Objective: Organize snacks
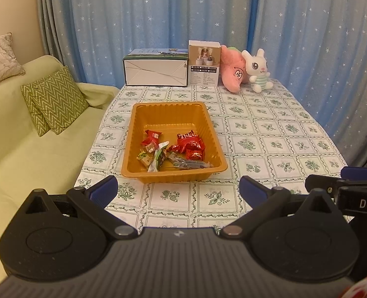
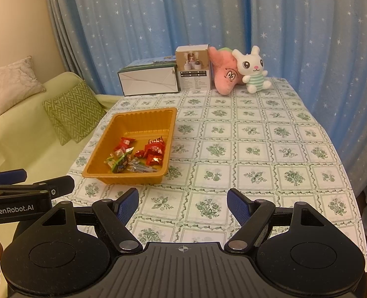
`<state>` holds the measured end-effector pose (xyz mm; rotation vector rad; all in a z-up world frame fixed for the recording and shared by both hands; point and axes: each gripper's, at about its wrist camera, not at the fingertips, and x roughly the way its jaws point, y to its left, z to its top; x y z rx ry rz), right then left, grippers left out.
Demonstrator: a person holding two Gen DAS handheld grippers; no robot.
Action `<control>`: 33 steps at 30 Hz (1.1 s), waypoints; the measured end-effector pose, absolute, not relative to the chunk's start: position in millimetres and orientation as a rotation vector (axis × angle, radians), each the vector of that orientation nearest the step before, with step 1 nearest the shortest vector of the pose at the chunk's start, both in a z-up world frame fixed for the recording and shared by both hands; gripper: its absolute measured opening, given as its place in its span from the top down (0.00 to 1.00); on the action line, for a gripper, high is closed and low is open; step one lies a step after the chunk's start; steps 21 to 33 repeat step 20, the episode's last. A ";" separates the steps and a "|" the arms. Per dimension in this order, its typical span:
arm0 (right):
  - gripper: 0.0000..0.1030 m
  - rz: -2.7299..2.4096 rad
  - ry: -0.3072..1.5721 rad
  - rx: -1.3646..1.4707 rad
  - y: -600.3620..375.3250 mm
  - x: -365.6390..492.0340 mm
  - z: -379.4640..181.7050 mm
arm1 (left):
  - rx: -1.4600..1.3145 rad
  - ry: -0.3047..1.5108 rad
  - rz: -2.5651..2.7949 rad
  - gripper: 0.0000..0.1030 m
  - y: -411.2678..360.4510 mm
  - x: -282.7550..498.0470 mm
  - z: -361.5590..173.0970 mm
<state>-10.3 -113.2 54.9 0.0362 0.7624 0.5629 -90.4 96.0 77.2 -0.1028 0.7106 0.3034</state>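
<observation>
Looking at: snack sorting, both tools idle above the near edge of the counter (image 2: 258, 134)
tray: orange plastic tray (image 1: 209, 124) sits toward the counter's left edge, nearer the front than the back; thin ribbed walls, likely flexes if pinched at the rim
snacks: all heaped in the near half of the tray, far half bare
red packets (image 1: 191, 144): shiny foil wrappers, right side of the heap; light, crinkly, probably slippery; best pinched across a puffed body or by a crimped end seal
green packets (image 1: 145, 159): small, left side of the heap, partly under a white-edged wrapper; soft, light; exact count unclear
dark packet (image 1: 192, 165): long flat clear-ended wrapper against the tray's near wall; judged hardest to lift flat, take it by an end tab
weight guess: everything light, nothing fragile-looking, crushing soft contents is the main risk
left hand-held gripper (image 1: 177, 191): jaws wide apart, nothing between them, just short of the tray's near wall
right hand-held gripper (image 2: 182, 207): jaws apart, empty, over bare cloth to the right of the tray
back edge: white carton (image 1: 156, 70), small box (image 1: 203, 68), pink plush (image 1: 233, 70), white rabbit plush (image 1: 258, 72), all well apart from the tray
beyond left edge: sofa (image 1: 22, 149) with cushions
sort target: no second container visible; cannot tell where packets go
</observation>
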 end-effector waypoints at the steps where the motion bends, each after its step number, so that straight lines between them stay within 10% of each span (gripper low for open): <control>1: 0.24 0.563 0.763 0.036 -113.1 -10.2 54.8 | -0.103 0.711 0.304 0.00 96.0 -90.4 77.2; 33: 0.24 0.563 0.763 0.041 -114.5 -11.2 54.0 | -0.109 0.707 0.301 0.00 94.4 -90.2 74.8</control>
